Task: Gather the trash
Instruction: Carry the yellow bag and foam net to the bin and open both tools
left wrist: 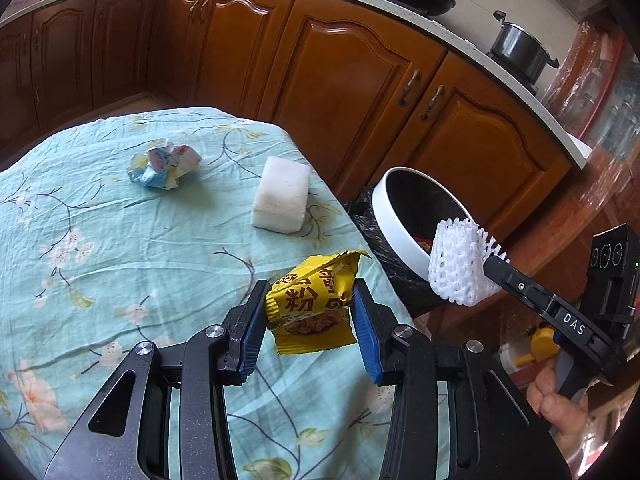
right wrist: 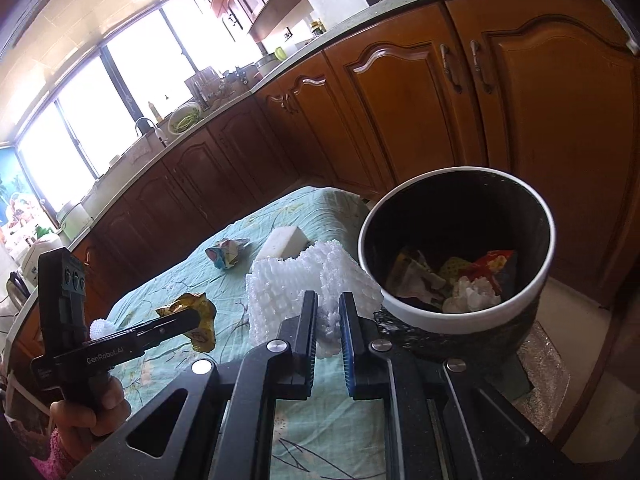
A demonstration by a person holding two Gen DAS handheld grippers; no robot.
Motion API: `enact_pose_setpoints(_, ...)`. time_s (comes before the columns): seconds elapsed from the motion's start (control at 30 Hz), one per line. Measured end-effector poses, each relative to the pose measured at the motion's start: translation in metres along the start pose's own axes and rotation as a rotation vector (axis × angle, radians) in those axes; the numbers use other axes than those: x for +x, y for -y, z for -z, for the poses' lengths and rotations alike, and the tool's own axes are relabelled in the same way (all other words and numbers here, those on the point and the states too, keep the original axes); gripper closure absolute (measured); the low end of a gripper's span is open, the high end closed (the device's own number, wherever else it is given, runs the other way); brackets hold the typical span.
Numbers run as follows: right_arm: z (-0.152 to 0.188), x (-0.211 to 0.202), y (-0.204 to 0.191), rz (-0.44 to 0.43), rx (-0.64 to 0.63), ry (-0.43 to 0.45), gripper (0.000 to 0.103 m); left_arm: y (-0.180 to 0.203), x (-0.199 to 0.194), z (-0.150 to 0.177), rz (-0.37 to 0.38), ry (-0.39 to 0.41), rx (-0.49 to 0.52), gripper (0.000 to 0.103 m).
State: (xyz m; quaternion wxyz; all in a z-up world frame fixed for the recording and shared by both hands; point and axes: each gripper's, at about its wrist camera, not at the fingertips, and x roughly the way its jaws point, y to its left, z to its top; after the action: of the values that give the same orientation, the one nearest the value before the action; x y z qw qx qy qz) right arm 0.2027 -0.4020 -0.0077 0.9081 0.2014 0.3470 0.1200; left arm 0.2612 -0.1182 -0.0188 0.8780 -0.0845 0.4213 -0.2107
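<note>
With the right claw [right wrist: 327, 322] clamped on the foam net [right wrist: 312, 288] and the left claw [left wrist: 310, 320] on the yellow packet [left wrist: 316, 300], carry the net over the bin [right wrist: 456, 312] at the frame's right before parting.

The yellow snack packet [left wrist: 310, 300], crinkled and printed with red characters, hangs above the table's near edge, left of the bin. The white foam net [left wrist: 460, 264] is held beside the bin's rim. A crumpled blue-and-white wrapper [left wrist: 164, 164] lies on the table, well left of the bin [right wrist: 456, 312], which has a white rim, a black liner, and wrappers and perhaps tissue inside
</note>
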Motion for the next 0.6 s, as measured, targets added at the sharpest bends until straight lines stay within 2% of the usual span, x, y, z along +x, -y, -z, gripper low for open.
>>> enact_pose_setpoints(0.23, -0.005, -0.017, 0.034, 0.053, 0.041, 0.026, 0.092, 0.033, 0.012, -0.004, 0.03, -0.016, 0.054, 0.064)
enact_pose_setpoints(0.6, -0.009, -0.023, 0.058, 0.088, 0.07, 0.047, 0.092, 0.068, 0.03, -0.014, 0.047, -0.03, 0.104, 0.064)
